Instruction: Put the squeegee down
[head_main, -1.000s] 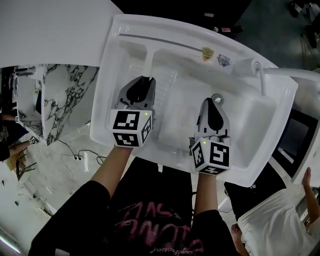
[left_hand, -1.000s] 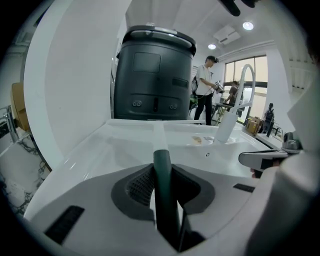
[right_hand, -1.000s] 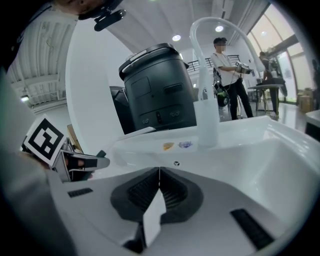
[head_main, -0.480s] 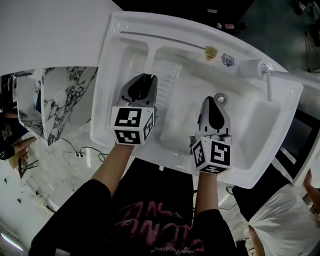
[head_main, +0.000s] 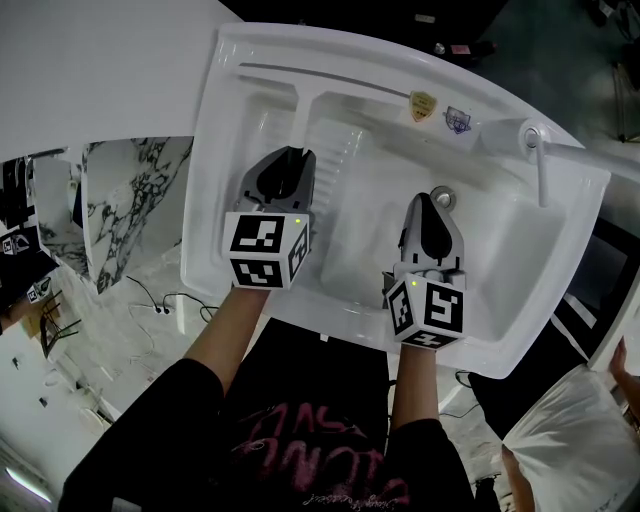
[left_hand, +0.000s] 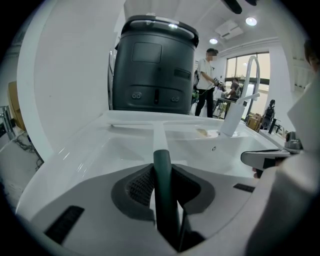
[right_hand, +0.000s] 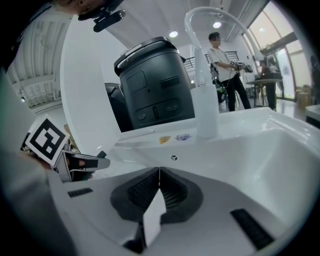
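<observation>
While hovering over a glossy white moulded sink (head_main: 340, 52), clamps the left gripper (head_main: 287, 165) firmly on the smooth, dark green, round-tipped handle of the squeegee (left_hand: 163, 192), with ribbed dark grey pads pressed against both its sides. Shows almost no change from a second ago: same grip, same place above the shallow draining side of the sink, only a slight drift of the whole view. Means, most likely, that the putting-down has not begun, with the squeegee not yet resting free and the jaws not yet released. Seems to continue past the handle as a pale straight shaft towards a long thin bar lying across the sink's back ledge, though hard to tell apart from the sink's own ridges. Keeps the right gripper (head_main: 428, 205) closed on nothing, pads meeting in a thin seam, poised over the deeper basin just beside a small round metal drain (head_main: 441, 196). Beyond: a slim white arched tap (head_main: 538, 160), a small gold sticker (head_main: 420, 103) on the back ledge, and a matt dark grey barrel-shaped appliance (left_hand: 152, 65) behind the sink.
</observation>
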